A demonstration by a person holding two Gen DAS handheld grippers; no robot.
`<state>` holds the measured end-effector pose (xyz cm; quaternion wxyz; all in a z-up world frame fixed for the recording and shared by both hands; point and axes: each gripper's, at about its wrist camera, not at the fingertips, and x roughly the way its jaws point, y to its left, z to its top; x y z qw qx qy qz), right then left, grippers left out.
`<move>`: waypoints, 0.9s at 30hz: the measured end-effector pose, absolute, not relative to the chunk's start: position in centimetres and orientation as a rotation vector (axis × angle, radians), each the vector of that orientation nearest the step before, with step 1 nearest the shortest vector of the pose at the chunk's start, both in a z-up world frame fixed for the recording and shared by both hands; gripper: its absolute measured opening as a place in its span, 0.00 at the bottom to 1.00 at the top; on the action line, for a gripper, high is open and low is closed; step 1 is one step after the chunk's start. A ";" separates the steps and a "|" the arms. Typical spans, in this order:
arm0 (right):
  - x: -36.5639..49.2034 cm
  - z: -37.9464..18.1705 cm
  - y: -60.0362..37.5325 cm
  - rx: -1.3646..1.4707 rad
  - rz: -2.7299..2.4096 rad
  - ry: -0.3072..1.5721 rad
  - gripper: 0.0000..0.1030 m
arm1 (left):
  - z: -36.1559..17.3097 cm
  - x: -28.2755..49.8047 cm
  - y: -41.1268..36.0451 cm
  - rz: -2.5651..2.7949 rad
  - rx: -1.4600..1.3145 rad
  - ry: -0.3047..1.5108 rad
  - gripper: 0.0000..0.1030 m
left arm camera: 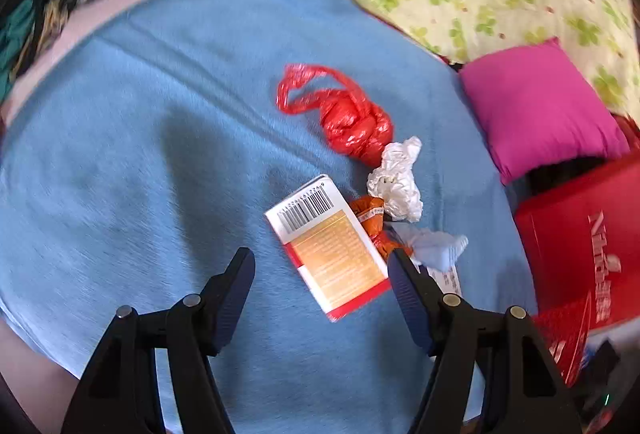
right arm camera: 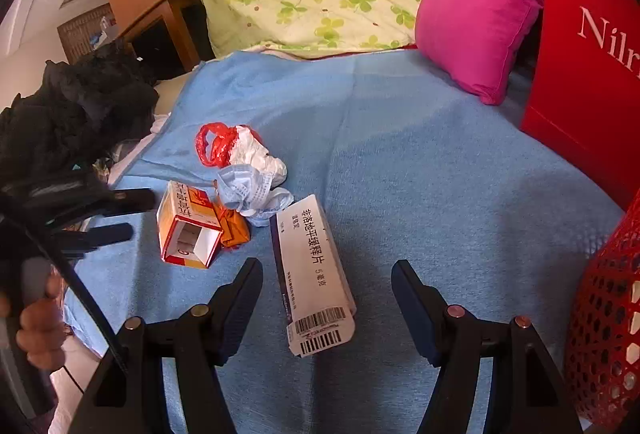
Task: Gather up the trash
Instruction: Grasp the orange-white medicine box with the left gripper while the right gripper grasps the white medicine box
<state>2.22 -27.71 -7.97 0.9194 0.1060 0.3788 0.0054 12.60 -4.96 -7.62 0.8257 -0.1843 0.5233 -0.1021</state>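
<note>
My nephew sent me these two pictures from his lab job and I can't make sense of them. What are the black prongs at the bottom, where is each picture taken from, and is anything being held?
There is no robot: a person carries one hand-held gripper in each hand, each with a wide-angle camera looking along its two black fingers. One picture is from the left hand-held gripper, the other from the right hand-held gripper. Both stand open and hold nothing.

On the blue blanket lies the trash: a knotted red plastic bag, crumpled white plastic, a crumpled blue face mask, an orange wrapper, an open orange and white box and a long white medicine box, which lies between the right gripper's fingers, untouched. At the right edge stands a red mesh basket. Behind are a pink cushion and a red box.
</note>
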 end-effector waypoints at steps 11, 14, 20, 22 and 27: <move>3.4 -9.1 -27.6 0.200 0.039 0.817 0.69 | -10.1 13.2 -6.2 -0.179 -0.493 1.171 0.67; 3.9 -9.3 -27.2 0.193 0.048 0.816 0.69 | -10.5 13.3 -6.0 -0.176 -0.520 1.181 0.66; 5.1 -10.0 -26.1 0.144 0.044 0.836 0.69 | -11.0 13.5 -6.2 -0.175 -0.524 1.178 0.56; 5.4 -10.4 -25.9 0.130 0.036 0.847 0.68 | -11.0 13.4 -6.2 -0.174 -0.519 1.170 0.56; 6.0 -11.8 -24.8 0.058 0.042 0.905 0.48 | -10.2 12.7 -5.9 -0.156 -0.488 1.136 0.55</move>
